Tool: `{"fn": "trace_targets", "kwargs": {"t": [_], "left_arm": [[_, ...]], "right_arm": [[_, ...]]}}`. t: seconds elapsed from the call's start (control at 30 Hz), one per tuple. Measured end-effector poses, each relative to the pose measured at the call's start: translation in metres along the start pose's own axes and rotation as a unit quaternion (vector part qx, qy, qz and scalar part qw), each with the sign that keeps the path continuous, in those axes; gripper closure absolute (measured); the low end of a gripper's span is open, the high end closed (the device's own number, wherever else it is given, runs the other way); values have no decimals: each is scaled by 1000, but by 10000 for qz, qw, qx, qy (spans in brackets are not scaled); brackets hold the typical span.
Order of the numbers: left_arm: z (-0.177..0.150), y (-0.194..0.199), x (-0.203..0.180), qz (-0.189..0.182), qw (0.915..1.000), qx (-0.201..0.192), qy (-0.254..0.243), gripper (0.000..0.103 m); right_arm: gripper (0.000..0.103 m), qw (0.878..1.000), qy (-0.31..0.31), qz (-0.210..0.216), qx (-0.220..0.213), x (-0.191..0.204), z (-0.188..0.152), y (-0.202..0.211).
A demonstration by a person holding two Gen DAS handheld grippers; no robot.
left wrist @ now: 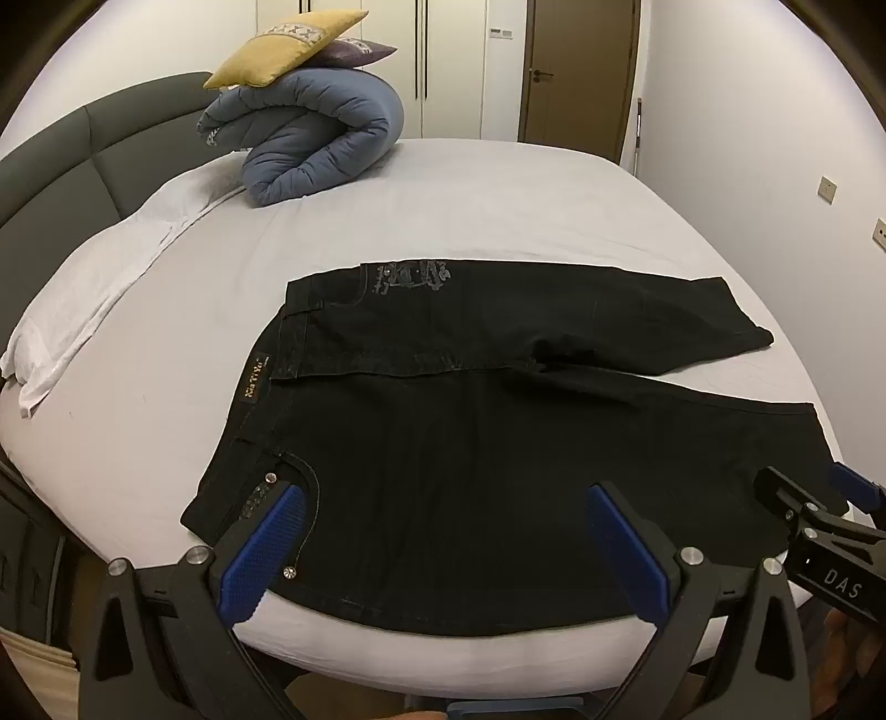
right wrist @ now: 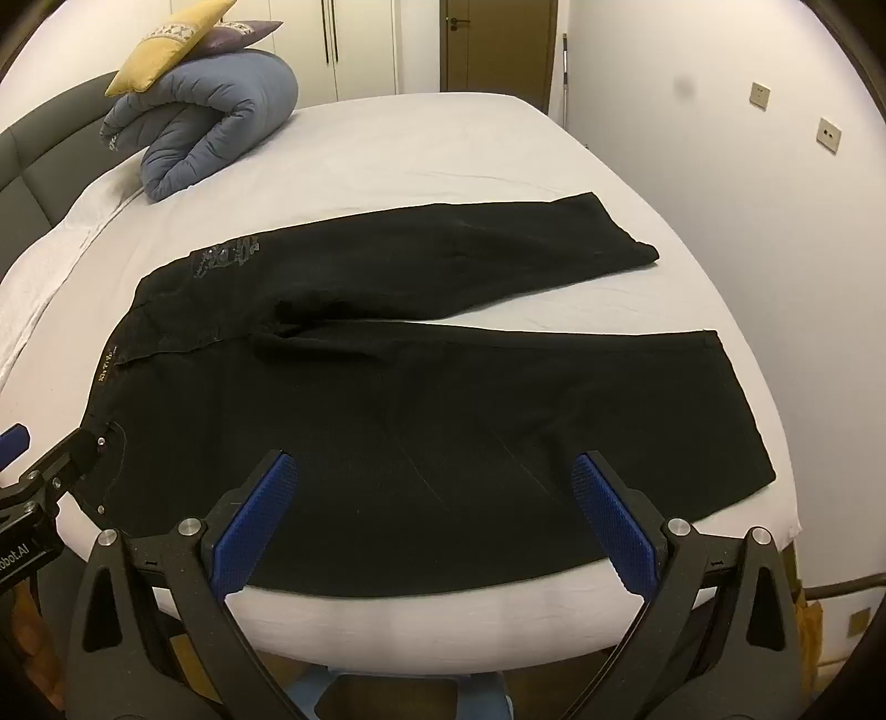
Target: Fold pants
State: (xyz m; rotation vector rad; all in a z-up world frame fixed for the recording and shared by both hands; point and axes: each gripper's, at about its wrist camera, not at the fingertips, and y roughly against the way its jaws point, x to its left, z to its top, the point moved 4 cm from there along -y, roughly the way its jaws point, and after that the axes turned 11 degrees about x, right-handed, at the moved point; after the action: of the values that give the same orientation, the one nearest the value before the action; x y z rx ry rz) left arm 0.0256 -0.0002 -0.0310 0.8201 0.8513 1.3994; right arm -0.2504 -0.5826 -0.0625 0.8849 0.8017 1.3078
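Black pants lie spread flat on the bed's white sheet, waistband to the left, both legs running right and splayed apart. My left gripper hovers open over the near waist and hip area, its blue pads well apart with nothing between them. My right gripper hangs open above the near leg, pads apart and empty. The right gripper's tip shows at the left wrist view's right edge; the left gripper's tip shows at the right wrist view's left edge.
A rolled blue duvet with a yellow cushion on top sits at the bed's far left by the grey headboard. A white towel lies along the left side. A wall borders the right; a door stands beyond.
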Motion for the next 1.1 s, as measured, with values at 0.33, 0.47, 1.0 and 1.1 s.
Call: {"fn": "trace_targets", "kwargs": {"t": [0.33,0.47,1.0,1.1], "left_arm": [[2,3,0,16,9999,-74,-65,0],[0,0,0,27,10000,-21,-12,0],[-6,-6,-5,41,10000,-21,-20,0],[-6,-6,-5,38,10000,-21,-24,0]], "right_arm": [[1,10000,25,-30,17,-4,0,-1],[1,10000,26,-36,13,3,-1,-2],[1,10000,47,-45,50,12,-7,-6],[1,10000,46,-39,56,11,-7,-6]]}}
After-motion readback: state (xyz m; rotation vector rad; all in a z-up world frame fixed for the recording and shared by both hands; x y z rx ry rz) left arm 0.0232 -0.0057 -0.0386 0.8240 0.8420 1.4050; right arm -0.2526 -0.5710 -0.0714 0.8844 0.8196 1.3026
